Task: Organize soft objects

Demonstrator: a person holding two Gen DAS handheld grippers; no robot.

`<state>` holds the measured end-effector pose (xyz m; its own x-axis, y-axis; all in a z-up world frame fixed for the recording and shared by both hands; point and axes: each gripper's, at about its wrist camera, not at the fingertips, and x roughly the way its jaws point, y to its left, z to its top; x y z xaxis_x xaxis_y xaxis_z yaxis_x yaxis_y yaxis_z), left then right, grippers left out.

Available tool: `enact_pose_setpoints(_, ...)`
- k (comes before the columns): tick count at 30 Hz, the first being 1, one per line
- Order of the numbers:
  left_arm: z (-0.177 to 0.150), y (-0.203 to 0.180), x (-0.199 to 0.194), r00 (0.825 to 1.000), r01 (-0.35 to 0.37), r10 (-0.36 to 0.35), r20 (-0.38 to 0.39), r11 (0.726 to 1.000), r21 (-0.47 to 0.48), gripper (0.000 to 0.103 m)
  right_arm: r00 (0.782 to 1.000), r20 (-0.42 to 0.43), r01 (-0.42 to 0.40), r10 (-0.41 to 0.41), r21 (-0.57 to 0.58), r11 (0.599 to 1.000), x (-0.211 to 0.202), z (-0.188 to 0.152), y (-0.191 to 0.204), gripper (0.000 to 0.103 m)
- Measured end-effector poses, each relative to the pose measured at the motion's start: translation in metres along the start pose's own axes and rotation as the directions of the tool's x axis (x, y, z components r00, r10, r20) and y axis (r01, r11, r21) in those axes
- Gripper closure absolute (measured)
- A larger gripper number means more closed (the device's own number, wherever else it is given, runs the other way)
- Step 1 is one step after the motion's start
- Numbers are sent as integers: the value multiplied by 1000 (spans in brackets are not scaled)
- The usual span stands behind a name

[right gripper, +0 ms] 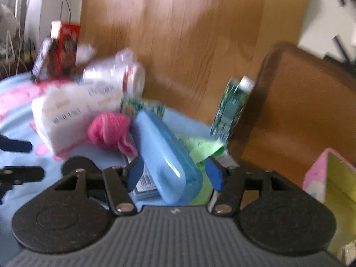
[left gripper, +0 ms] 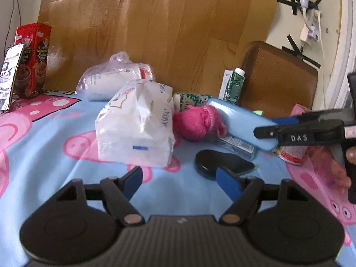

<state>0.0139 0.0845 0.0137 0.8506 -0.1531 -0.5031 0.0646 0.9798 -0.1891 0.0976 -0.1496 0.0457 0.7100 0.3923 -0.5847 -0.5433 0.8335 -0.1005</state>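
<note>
Pink knitted bundle between tissue pack and blue case

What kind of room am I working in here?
Probably a bedroom at home: the items lie on a cartoon-pig bedsheet with a wooden headboard behind, and household clutter such as a tissue pack and a snack box.

Crumpled pink knit cloth beside white bag
</note>
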Motion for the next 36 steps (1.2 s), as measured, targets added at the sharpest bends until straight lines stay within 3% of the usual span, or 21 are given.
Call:
enact_pose_setpoints(2,1,2,0,1000,3,-3,6,1000,-14,26,1000,-3,-14,14,13,1000,-5,-8,2,61)
enact_pose_setpoints(4,1,3,0,1000,7,-7,3,1000,-20,26,999,28,-43,42,21,999,-30,-21,7,65)
enact_pose_setpoints(8,0,0,1,1000,16,-16,-10,1000,-15,23,997,80,-9,13,-54,999,-90,-65,28,65)
enact_pose_setpoints(11,0,-2,3,999,36,-37,-23,999,-9,21,993,99,74,-56,-188,979,-135,-109,53,65)
enact_pose_setpoints(13,1,-3,3,997,64,-64,-34,998,-15,21,992,113,81,-54,-246,966,-155,-132,66,63)
enact_pose_setpoints(15,0,-3,2,993,101,-104,-51,993,-55,19,994,95,-30,47,-168,985,-170,-139,64,53)
enact_pose_setpoints(16,-1,-3,0,990,120,-125,-61,990,-78,19,988,94,-116,125,-93,989,-175,-139,57,47)
enact_pose_setpoints(18,-3,-6,-4,984,147,-156,-82,983,-106,19,963,119,-250,243,55,967,-179,-137,41,46)
enact_pose_setpoints(21,-3,-17,-13,974,190,-203,-103,975,-117,19,948,172,-300,267,209,931,-175,-135,21,46)
enact_pose_setpoints(25,5,-42,-21,950,275,-287,-126,956,-107,18,965,152,-248,213,279,928,-163,-140,19,37)
enact_pose_setpoints(30,8,-94,-8,901,379,-379,-212,925,-41,18,969,143,-233,200,278,932,-161,-152,35,37)
enact_pose_setpoints(32,6,-116,0,888,393,-381,-258,920,-4,20,975,127,-208,180,268,941,-159,-152,41,37)
enact_pose_setpoints(34,0,-133,10,885,384,-356,-299,923,39,29,984,94,-170,150,254,952,-150,-148,46,37)
enact_pose_setpoints(35,-3,-136,13,869,415,-391,-304,910,17,42,987,82,-154,138,247,957,-147,-147,47,38)
enact_pose_setpoints(36,-5,-137,17,850,440,-420,-318,898,-12,47,989,77,-144,129,243,959,-145,-147,48,39)
